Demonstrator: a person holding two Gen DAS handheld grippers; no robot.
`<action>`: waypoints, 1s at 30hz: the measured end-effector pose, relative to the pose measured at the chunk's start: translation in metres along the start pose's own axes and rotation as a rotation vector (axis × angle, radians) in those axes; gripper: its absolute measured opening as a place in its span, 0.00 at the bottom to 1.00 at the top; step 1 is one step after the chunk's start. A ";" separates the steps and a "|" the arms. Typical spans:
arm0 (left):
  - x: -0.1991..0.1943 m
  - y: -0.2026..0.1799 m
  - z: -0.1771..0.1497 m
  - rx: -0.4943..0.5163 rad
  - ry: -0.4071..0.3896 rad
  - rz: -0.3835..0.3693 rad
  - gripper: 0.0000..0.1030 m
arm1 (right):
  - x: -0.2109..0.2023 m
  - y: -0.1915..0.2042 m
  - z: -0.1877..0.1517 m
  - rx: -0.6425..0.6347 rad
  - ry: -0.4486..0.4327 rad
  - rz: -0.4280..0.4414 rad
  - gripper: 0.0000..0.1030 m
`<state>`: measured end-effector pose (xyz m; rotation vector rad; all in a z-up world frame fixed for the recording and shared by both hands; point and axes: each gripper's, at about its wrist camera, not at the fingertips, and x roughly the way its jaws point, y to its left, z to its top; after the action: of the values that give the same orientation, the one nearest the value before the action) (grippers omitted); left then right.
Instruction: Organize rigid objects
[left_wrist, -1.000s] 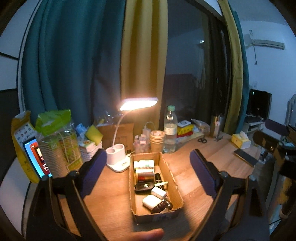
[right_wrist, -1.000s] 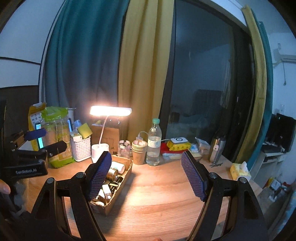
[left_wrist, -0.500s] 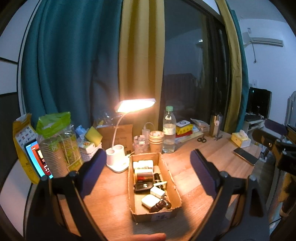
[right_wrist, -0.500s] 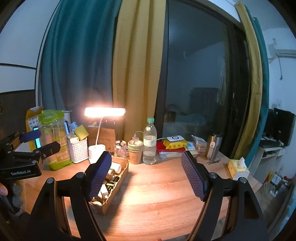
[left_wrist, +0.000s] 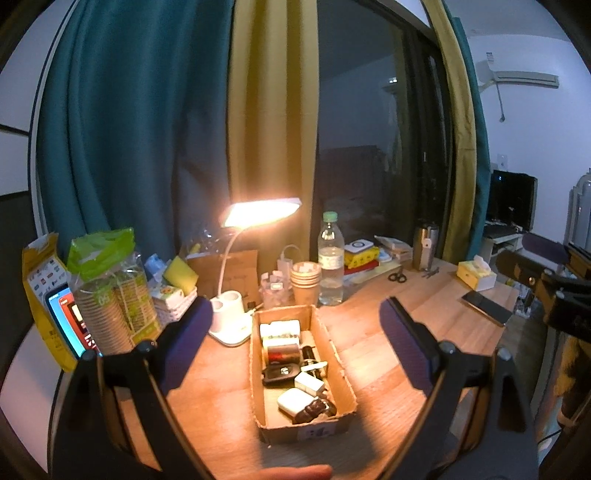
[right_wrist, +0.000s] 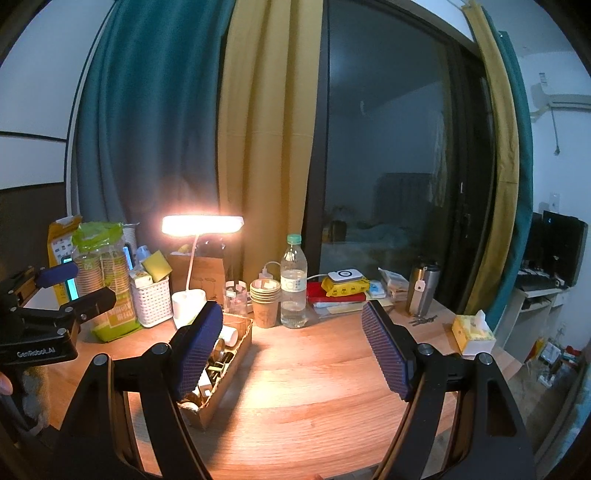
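**Small items lie in the box; both tongs empty**

The cardboard box (left_wrist: 301, 373) sits on the desk (left_wrist: 369, 354) straight ahead of the left tongs (left_wrist: 295, 350), between its two pads and a little below them. Inside lie a white charger (left_wrist: 294, 400), a black key fob (left_wrist: 279, 372), a dark can on its side (left_wrist: 282, 353) and a few more small pieces, packed close. From the right tongs (right_wrist: 291, 354) the same box (right_wrist: 221, 369) is ahead and to the left, partly behind the left pad.

How far along: the rigid bits already lie gathered in the box, and the desk between the right tongs' pads is bare. That fits a sorted box at the end as well as a full one waiting to be sorted out; the pictures do not settle which.

Pose: both tongs are held level above the near desk edge, pointing toward the lamp (left_wrist: 258, 214), with pads spread wide and nothing between them. The left tongs (right_wrist: 48, 317) shows at the far left of the right view, also released.
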<state>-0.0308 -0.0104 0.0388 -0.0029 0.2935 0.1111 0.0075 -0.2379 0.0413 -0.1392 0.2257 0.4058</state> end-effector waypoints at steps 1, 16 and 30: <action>0.000 -0.001 0.000 0.002 -0.002 -0.001 0.90 | 0.000 0.000 0.000 0.000 0.000 -0.001 0.78; -0.003 -0.007 0.003 0.024 -0.022 -0.012 0.90 | 0.001 -0.003 0.000 0.008 -0.003 -0.011 0.78; -0.005 -0.012 0.001 0.038 -0.028 -0.032 0.90 | -0.002 -0.005 -0.001 0.012 -0.004 -0.016 0.78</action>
<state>-0.0337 -0.0231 0.0414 0.0317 0.2676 0.0740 0.0078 -0.2431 0.0411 -0.1282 0.2228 0.3887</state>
